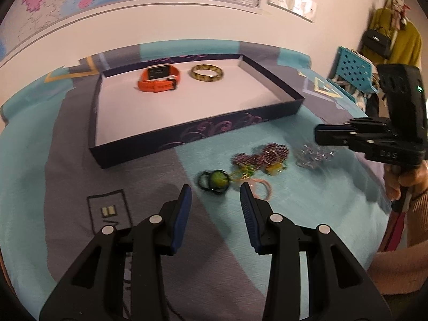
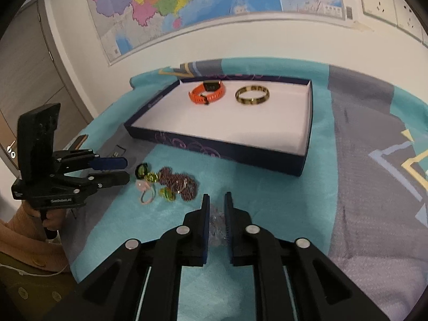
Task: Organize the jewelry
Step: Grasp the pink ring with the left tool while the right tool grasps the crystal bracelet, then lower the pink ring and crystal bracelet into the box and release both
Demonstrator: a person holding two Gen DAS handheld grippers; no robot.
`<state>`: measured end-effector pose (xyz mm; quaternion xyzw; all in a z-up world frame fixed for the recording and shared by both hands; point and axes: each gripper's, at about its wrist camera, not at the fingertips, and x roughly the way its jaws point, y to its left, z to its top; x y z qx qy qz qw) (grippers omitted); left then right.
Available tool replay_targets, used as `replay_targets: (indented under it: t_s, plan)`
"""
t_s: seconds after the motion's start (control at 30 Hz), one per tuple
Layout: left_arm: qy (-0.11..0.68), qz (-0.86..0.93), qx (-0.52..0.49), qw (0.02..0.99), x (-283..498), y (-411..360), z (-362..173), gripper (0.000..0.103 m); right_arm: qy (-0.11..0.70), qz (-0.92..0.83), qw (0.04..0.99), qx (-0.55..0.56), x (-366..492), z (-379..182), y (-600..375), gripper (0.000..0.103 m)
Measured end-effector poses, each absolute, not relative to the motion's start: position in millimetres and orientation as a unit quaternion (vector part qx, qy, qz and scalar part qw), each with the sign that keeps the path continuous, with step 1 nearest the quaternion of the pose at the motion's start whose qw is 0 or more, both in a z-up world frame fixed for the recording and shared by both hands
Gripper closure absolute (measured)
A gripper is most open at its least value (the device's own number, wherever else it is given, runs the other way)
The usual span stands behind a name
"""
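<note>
1. My left gripper, jaws apart and empty, faces the green-stone ring lying just ahead.
2. My right gripper straddles the clear bead piece; whether it is clamped I cannot tell.
3. The box lies beyond.

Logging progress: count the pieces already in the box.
2: the orange watch at the back of the box, and the gold bangle beside it to the right.

Right gripper: we see its jaws narrowly apart around a clear crystal bracelet.
Left gripper: jaws apart beside the jewelry pile.
Box: we count 2 items, an orange watch and a gold bangle.
</note>
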<state>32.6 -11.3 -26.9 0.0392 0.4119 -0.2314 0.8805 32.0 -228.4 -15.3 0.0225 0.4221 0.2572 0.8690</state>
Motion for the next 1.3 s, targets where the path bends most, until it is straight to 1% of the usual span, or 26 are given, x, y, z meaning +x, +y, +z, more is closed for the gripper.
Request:
replay_targets:
  t_s: [0.03, 0.07, 0.17, 0.33, 0.4, 0.43, 0.47, 0.5, 0.53, 0.67, 0.7, 0.73, 0.83, 0.93, 1.0, 1.3]
  plan:
    - [0.412, -0.235, 0.041, 0.879, 32, -13, -27, 0.065, 0.421, 0.258, 0.869, 0.021, 31, -16, -227, 0.06]
    - [0.412, -0.239, 0.044, 0.878, 30, -16, -28, 0.065, 0.42, 0.259, 0.869, 0.016, 29, -17, -226, 0.051]
    - [0.417, -0.247, 0.047, 0.873, 29, -22, -31, 0.065, 0.426, 0.257, 0.867, -0.013, 28, -21, -217, 0.048]
    - [0.423, -0.269, 0.053, 0.864, 27, -35, -36, 0.065, 0.436, 0.257, 0.862, -0.038, 26, -30, -207, 0.048]
    - [0.424, -0.275, 0.055, 0.861, 28, -39, -38, 0.064, 0.438, 0.255, 0.861, -0.044, 26, -32, -205, 0.05]
    - [0.425, -0.276, 0.057, 0.86, 30, -42, -39, 0.062, 0.437, 0.252, 0.862, -0.048, 25, -32, -204, 0.053]
    - [0.425, -0.276, 0.058, 0.86, 32, -44, -40, 0.061, 0.436, 0.251, 0.862, -0.053, 25, -32, -202, 0.062]
    - [0.425, -0.277, 0.058, 0.86, 33, -46, -40, 0.061, 0.435, 0.249, 0.864, -0.06, 24, -31, -201, 0.069]
    - [0.425, -0.278, 0.058, 0.86, 34, -47, -40, 0.061, 0.435, 0.25, 0.863, -0.058, 24, -31, -201, 0.084]
    - [0.429, -0.278, 0.058, 0.858, 39, -53, -41, 0.062, 0.436, 0.254, 0.863, -0.041, 23, -31, -207, 0.085]
    - [0.429, -0.272, 0.062, 0.859, 39, -54, -41, 0.065, 0.435, 0.257, 0.862, -0.034, 23, -31, -209, 0.085]
    - [0.429, -0.265, 0.067, 0.861, 38, -53, -41, 0.073, 0.435, 0.259, 0.862, -0.028, 23, -30, -210, 0.085]
    - [0.433, -0.264, 0.067, 0.859, 37, -51, -40, 0.076, 0.431, 0.264, 0.863, -0.014, 22, -27, -214, 0.085]
    - [0.434, -0.261, 0.068, 0.86, 35, -50, -40, 0.077, 0.425, 0.268, 0.865, 0.003, 22, -22, -217, 0.087]
    - [0.435, -0.264, 0.064, 0.859, 33, -49, -39, 0.077, 0.419, 0.273, 0.866, 0.013, 22, -18, -219, 0.095]
    - [0.416, -0.268, 0.047, 0.868, 28, -37, -21, 0.078, 0.404, 0.274, 0.873, 0.021, 24, -4, -221, 0.095]
